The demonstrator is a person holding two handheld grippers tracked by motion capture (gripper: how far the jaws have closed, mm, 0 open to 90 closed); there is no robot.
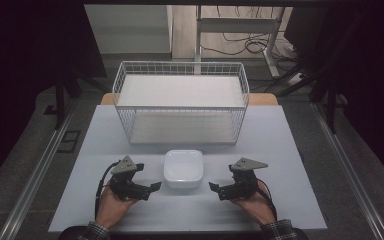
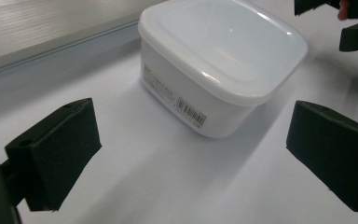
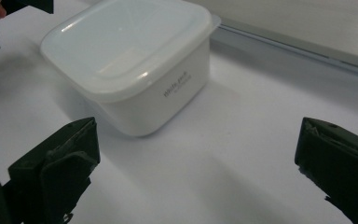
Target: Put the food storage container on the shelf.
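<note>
A white square plastic container (image 1: 183, 168) with its lid on stands on the pale table (image 1: 275, 150), near the front edge. My left gripper (image 1: 149, 178) rests just left of it, open, with nothing between its jaws. My right gripper (image 1: 222, 178) rests just right of it, also open and empty. In the left gripper view the container (image 2: 214, 46) sits ahead of the wide-apart jaws of the left gripper (image 2: 193, 154), barcode label facing me. In the right gripper view the container (image 3: 130, 60) lies ahead and left of the right gripper (image 3: 198, 163).
A white wire basket (image 1: 180, 102) with a white floor stands at the back of the table, right behind the container. Table legs and cables (image 1: 240, 42) lie on the floor beyond. Metal rails (image 1: 40, 165) run along both sides.
</note>
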